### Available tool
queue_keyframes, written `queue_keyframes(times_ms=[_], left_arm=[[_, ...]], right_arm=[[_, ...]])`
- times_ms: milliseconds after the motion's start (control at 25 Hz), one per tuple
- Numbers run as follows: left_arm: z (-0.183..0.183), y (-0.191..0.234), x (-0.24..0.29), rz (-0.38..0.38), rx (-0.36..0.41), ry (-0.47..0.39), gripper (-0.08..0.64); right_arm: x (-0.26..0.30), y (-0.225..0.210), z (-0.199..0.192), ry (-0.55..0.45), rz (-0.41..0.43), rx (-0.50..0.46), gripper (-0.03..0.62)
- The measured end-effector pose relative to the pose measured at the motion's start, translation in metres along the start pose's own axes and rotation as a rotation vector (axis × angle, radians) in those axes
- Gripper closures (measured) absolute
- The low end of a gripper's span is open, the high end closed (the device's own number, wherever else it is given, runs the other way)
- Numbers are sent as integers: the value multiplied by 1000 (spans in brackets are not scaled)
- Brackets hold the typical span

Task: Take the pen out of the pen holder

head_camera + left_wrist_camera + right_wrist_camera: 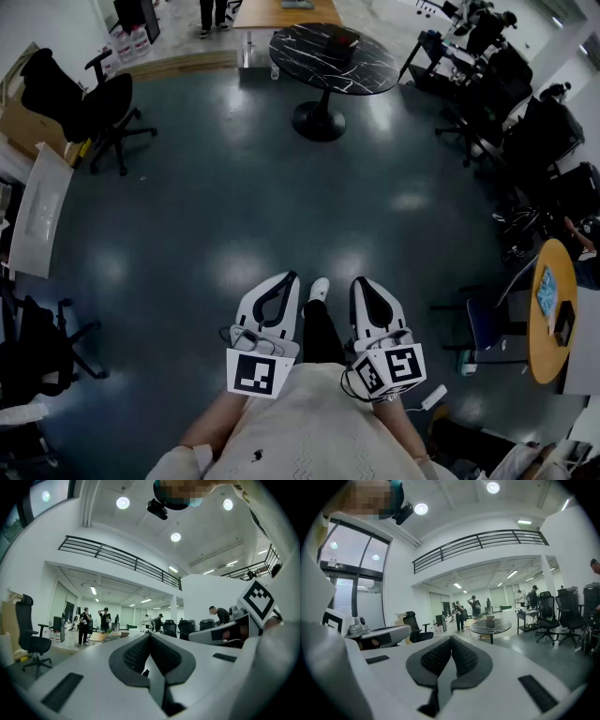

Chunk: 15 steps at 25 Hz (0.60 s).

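Observation:
No pen or pen holder shows in any view. My left gripper (pixel 292 276) is held close in front of the person's body over the dark floor, jaws shut with nothing between them. My right gripper (pixel 358 281) sits beside it, also shut and empty. In the left gripper view the left gripper (pixel 150 634) points level across the room, its dark pads meeting at the tip. In the right gripper view the right gripper (pixel 451 638) does the same, aimed toward a round black table (pixel 490 626).
A round black marble table (pixel 333 58) stands ahead on the dark floor. Black office chairs (pixel 103 108) stand at the left, more chairs and equipment (pixel 525 131) at the right. A round wooden table (pixel 553 309) is at the right edge. People (pixel 85 625) stand far off.

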<state>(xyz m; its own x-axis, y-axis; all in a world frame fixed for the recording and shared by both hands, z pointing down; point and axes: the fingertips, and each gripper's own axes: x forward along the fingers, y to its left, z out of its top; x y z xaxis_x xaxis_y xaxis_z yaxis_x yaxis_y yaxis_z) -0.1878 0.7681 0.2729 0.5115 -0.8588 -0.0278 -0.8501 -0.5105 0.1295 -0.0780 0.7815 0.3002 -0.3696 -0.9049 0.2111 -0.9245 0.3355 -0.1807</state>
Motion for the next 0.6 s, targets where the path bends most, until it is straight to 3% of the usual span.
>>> queue_keyframes(times_ms=[280, 600], left_arm=[[-9, 17, 26, 46, 12, 21, 549], [-23, 27, 95, 37, 6, 58, 549]], right_arm=[[30, -21, 2, 16, 22, 7, 574], [82, -65, 7, 45, 27, 13, 574]])
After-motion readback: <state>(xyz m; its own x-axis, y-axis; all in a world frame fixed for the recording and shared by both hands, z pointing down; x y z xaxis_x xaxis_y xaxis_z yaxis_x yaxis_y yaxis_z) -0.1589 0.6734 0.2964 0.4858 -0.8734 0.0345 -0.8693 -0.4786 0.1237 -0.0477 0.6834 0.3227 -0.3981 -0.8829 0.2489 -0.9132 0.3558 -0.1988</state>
